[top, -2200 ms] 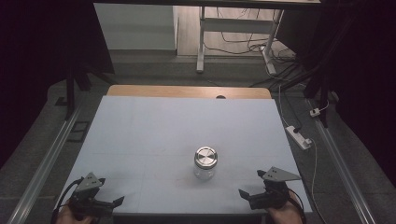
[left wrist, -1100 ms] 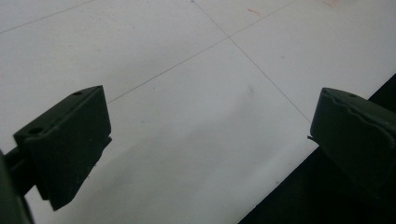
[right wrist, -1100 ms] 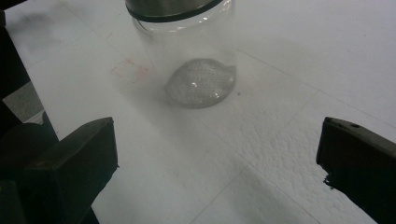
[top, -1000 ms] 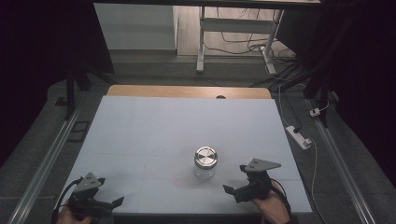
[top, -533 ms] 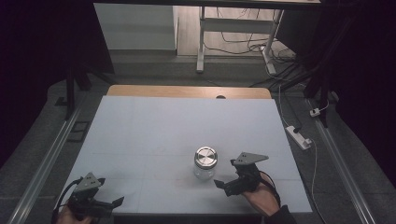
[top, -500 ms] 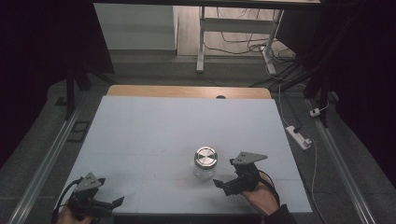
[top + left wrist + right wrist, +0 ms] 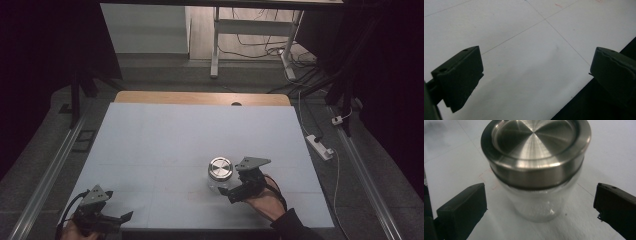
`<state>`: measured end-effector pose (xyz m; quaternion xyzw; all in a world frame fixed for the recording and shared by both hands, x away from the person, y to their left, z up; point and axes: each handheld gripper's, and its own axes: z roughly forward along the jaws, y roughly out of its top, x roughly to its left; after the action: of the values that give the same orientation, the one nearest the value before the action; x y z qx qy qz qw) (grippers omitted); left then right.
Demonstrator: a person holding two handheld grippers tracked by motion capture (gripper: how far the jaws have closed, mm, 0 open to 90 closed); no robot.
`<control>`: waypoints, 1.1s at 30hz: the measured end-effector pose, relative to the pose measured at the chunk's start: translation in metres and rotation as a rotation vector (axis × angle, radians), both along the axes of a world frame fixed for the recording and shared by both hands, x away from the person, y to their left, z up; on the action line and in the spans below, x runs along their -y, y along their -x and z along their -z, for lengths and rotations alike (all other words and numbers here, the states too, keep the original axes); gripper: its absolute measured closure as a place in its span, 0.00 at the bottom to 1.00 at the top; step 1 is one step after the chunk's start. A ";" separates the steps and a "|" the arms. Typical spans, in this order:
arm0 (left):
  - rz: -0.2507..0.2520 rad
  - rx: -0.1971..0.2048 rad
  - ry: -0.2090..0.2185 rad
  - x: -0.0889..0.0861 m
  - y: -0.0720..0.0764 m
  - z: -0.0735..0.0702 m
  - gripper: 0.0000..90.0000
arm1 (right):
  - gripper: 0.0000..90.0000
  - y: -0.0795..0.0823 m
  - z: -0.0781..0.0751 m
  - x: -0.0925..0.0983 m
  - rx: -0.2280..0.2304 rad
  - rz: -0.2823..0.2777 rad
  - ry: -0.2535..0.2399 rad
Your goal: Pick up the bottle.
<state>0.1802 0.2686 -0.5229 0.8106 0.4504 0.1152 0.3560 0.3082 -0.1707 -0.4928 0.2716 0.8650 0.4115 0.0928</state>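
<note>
While your left claw (image 7: pixel 118 218) gapes over bare white surface (image 7: pixel 165 135), your right claw (image 7: pixel 540 202) stands open flanking the upright, steel-lidded glass jar (image 7: pixel 536 170), its contents unclear.

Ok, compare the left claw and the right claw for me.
The left claw hangs over bare white table at the near edge, with nothing between its jaws; the right claw flanks the clear glass jar with a brushed steel lid, jaws apart from the glass. Both are black and open.

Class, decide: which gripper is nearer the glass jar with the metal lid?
Right. The right gripper sits open beside the jar, jaws flanking it untouched; the left gripper waits open at the table's near-left corner.
</note>
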 end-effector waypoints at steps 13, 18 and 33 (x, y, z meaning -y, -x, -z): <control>0.005 0.000 -0.004 0.001 0.000 0.000 0.00 | 0.00 -0.011 0.007 -0.019 0.011 -0.028 0.006; 0.007 0.000 -0.006 0.001 0.000 0.000 0.00 | 0.00 -0.014 0.011 -0.023 0.011 -0.034 0.017; 0.010 0.000 -0.012 0.002 0.000 0.000 0.00 | 0.16 -0.013 0.009 -0.022 0.054 -0.061 0.021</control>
<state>0.1800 0.2671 -0.5229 0.8149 0.4458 0.1161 0.3517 0.3210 -0.1489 -0.5014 0.2330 0.8745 0.4120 0.1063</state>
